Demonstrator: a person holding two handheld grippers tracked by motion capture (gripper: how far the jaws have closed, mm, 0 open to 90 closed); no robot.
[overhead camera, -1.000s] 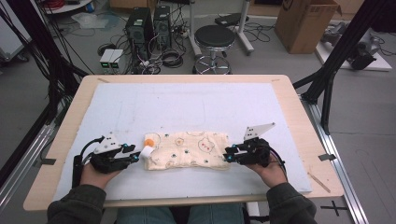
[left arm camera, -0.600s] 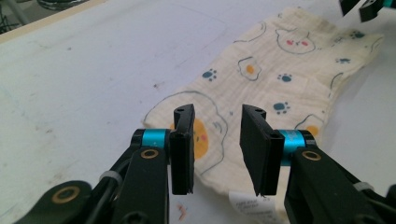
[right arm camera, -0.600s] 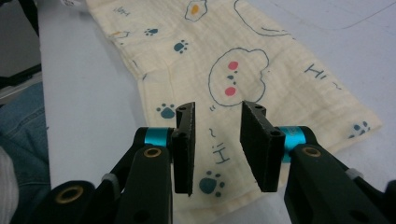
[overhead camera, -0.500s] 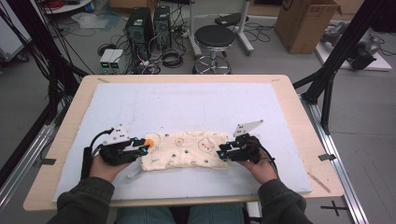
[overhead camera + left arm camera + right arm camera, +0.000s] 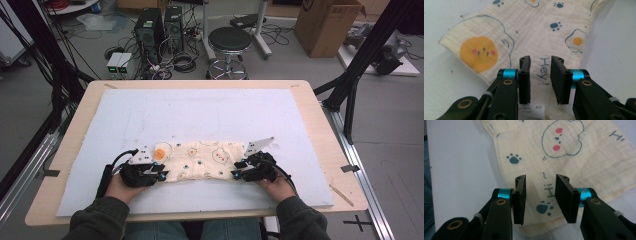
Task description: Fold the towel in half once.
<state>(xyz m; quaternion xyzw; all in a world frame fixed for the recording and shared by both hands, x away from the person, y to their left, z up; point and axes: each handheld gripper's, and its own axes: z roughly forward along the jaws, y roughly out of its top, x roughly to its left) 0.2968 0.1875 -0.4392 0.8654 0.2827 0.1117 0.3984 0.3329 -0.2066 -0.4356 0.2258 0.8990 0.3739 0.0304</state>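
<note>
Cloth (image 5: 200,159) lies flat near the front edge of the worktop (image 5: 320,130), on a pale mat (image 5: 200,110), long side running left to right. Cream fabric, printed with eggs, paws, a bear face. Left gripper (image 5: 161,173) at the cloth's left end, fingers (image 5: 524,77) parted, just been closing; cloth under the gap, pads not pressing it. Right gripper (image 5: 237,174) at the right end, fingers (image 5: 520,198) parted, just been opening; cloth edge below the gap, not gripped.
</note>
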